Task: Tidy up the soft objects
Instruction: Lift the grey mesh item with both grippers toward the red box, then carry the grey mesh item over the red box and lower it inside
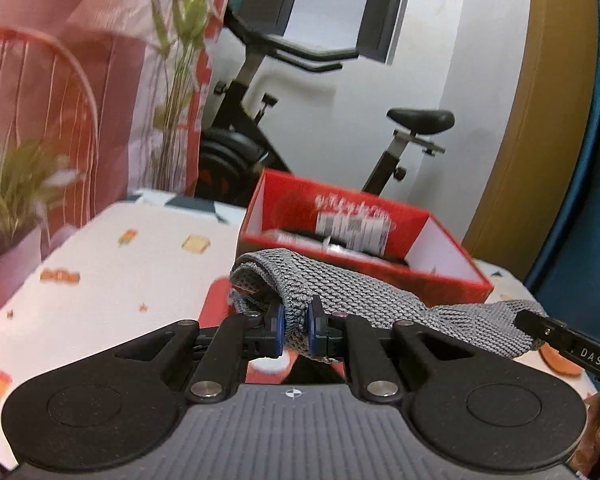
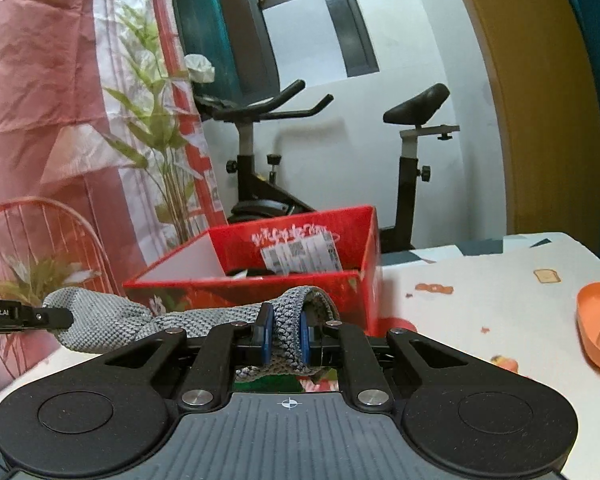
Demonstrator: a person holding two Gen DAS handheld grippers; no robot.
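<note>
- Grey knitted cloth (image 1: 340, 292) hangs stretched between my two tools above the table: left gripper (image 1: 295, 330) clamps one end, right gripper (image 2: 283, 338) clamps the other.
- White tablecloth (image 1: 140, 260) with small food prints; exercise bike (image 2: 268, 184) and pink curtain (image 2: 32, 80) behind.
- Red box (image 1: 440, 280) just beyond the cloth, holding dark items I can't identify.
- Only my right view shows an orange dish (image 2: 598, 320).

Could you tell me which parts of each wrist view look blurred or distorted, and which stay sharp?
Left wrist view: the grey knit cloth in the left claw is sharp; the red box label and plants smear with motion blur. Right wrist view: cloth and right claw are crisp, the box label is slightly smeared, and the fisheye bends the yellow door frame.
</note>
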